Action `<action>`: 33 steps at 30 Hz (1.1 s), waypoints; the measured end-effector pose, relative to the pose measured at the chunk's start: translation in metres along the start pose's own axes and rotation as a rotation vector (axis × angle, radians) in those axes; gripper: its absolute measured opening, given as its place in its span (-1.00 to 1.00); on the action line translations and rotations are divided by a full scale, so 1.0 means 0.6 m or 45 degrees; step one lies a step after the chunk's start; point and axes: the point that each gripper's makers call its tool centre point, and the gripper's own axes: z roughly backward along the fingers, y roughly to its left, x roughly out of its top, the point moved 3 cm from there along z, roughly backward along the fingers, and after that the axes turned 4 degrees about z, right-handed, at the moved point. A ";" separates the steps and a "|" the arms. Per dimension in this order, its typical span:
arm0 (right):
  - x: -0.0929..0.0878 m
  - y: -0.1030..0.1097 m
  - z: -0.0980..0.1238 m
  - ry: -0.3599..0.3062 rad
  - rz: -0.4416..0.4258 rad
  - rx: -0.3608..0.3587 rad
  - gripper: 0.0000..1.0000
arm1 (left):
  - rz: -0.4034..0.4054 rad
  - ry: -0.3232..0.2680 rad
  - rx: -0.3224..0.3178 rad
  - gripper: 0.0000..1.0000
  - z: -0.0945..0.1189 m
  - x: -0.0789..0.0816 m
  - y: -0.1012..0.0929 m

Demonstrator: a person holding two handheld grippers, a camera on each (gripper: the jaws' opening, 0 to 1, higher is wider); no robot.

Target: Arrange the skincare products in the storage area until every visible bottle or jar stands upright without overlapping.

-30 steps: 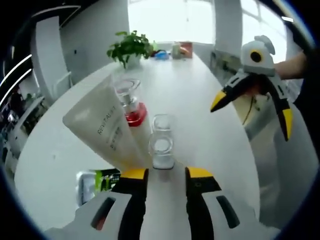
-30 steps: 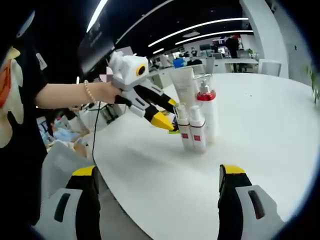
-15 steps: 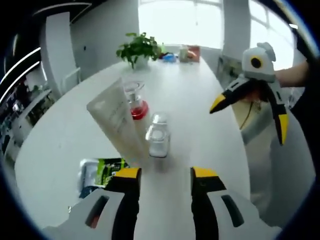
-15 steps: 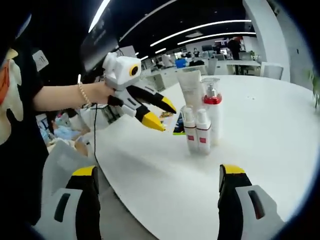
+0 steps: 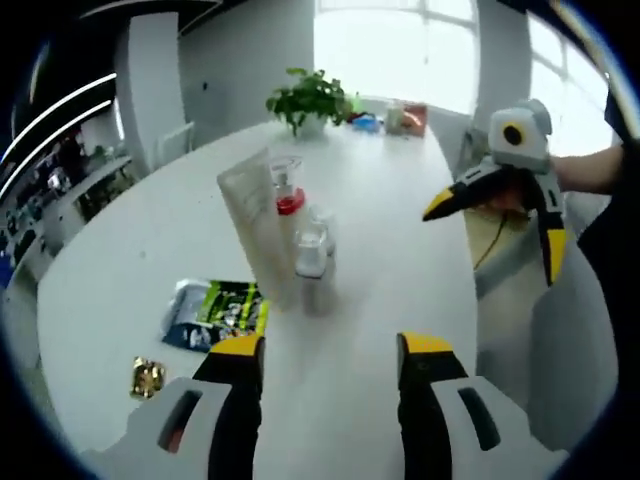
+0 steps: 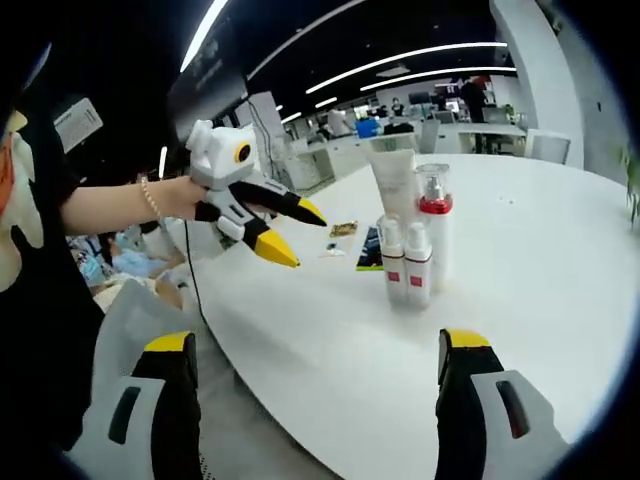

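Observation:
Four skincare products stand upright in a tight cluster on the white table. They are a white tube, a clear pump bottle with a red collar, and two small white bottles. My left gripper is open and holds nothing, a short way back from the cluster. It also shows in the right gripper view, held by a hand, left of the bottles. My right gripper is open and holds nothing, off the table's edge. In the left gripper view it hangs at the right.
A green and black sachet lies flat beside the cluster, with a small gold packet nearby. A potted plant and small items stand at the table's far end. A person's arm reaches in from the left.
My left gripper has drawn back from the cluster, so the bottles look smaller and farther off. Its jaws stand a little wider. The products and my right gripper have stayed in place.

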 end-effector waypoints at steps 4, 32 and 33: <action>0.001 0.013 0.000 0.002 0.009 0.023 0.99 | 0.032 -0.068 0.146 0.08 0.025 -0.001 0.012; -0.015 0.059 0.000 0.045 0.056 0.120 0.99 | 0.424 -0.195 0.431 0.98 0.181 -0.092 -0.045; -0.016 0.059 0.000 0.047 0.058 0.121 0.99 | 0.452 -0.204 0.434 0.98 0.186 -0.097 -0.048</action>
